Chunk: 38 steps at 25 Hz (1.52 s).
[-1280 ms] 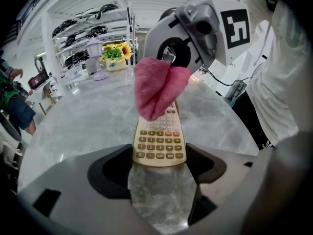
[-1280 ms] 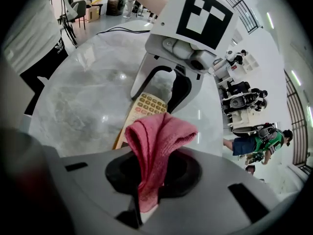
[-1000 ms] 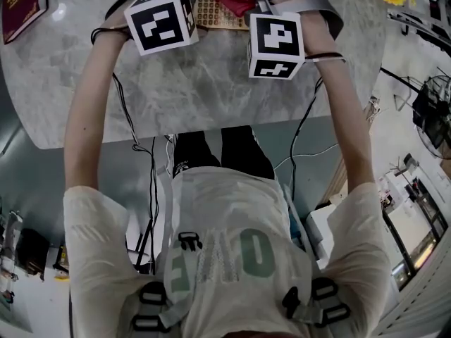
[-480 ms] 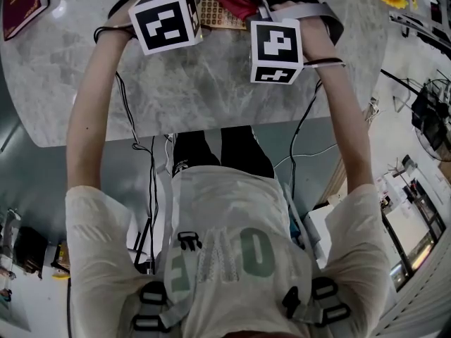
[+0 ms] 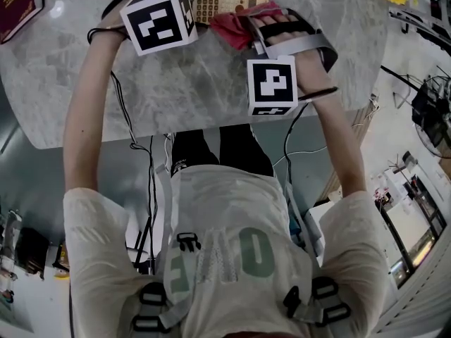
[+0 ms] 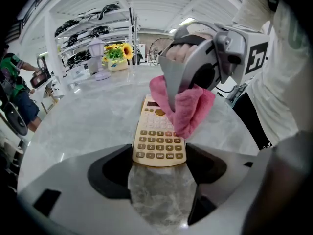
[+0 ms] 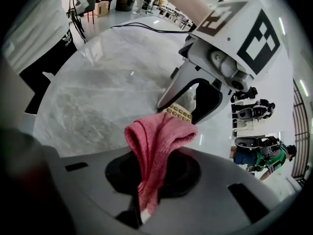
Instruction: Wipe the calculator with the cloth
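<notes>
I had my left gripper [image 6: 159, 164] clamped on the near end of the beige plastic calculator with brown keys [image 6: 157, 131]. Its pads bore on the two long edges and pinned it flat on the grey marbled table [image 6: 83, 126]. My right gripper [image 7: 152, 173] was shut on a bunched pink terry cloth [image 7: 155, 141], and the cloth's free fold rested on the calculator's right side, over the upper keys.

I judged the calculator light, stiff and apt to skate on polished stone, so a side grip at one end suited it. The cloth was soft and would drag rather than scratch.

Bare tabletop lay all round. The sunflowers [image 6: 117, 53] and the dark red book [image 5: 17, 2] stood well apart, and the table's near edge ran between my grippers and my body.
</notes>
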Available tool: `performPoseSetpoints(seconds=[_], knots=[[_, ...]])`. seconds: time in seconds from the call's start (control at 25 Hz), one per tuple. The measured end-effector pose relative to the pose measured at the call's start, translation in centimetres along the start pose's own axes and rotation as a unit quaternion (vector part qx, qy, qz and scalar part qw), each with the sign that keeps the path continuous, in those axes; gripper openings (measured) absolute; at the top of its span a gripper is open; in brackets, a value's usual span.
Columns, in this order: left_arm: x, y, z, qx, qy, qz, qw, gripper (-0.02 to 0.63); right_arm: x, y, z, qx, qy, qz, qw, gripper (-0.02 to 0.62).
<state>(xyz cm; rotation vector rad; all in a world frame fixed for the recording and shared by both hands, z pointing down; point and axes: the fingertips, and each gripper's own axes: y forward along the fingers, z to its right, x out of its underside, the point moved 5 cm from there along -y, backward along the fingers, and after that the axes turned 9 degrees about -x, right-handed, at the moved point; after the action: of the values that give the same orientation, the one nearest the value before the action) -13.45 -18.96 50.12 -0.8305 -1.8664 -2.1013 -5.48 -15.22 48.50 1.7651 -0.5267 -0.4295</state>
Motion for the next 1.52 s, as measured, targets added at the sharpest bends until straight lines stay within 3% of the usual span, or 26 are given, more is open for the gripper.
performPoseSetpoints(seconds=[0.6, 0.84, 1.0, 1.24, 1.52], knots=[[0.0, 0.0, 0.0, -0.001, 0.001, -0.003, 1.0, 0.356, -0.5, -0.2, -1.7, -0.001, 0.015, 0.022, 1.0, 0.052], [0.0, 0.1, 0.0, 0.0, 0.0, -0.002, 1.0, 0.356, 0.6, -1.7, 1.8, 0.015, 0.017, 0.027, 0.999, 0.052], [-0.1, 0.1, 0.0, -0.001, -0.001, 0.001, 1.0, 0.356, 1.1, -1.8, 4.9, 0.031, -0.015, 0.007, 0.999, 0.052], [-0.2, 0.0, -0.1, 0.0, 0.001, 0.005, 1.0, 0.356, -0.6, 0.2, 6.9, 0.013, -0.082, -0.002, 0.997, 0.052], [-0.1, 0.0, 0.0, 0.0, -0.001, 0.013, 0.9999, 0.356, -1.6, 1.7, 7.7, 0.002, -0.101, -0.009, 0.995, 0.052]])
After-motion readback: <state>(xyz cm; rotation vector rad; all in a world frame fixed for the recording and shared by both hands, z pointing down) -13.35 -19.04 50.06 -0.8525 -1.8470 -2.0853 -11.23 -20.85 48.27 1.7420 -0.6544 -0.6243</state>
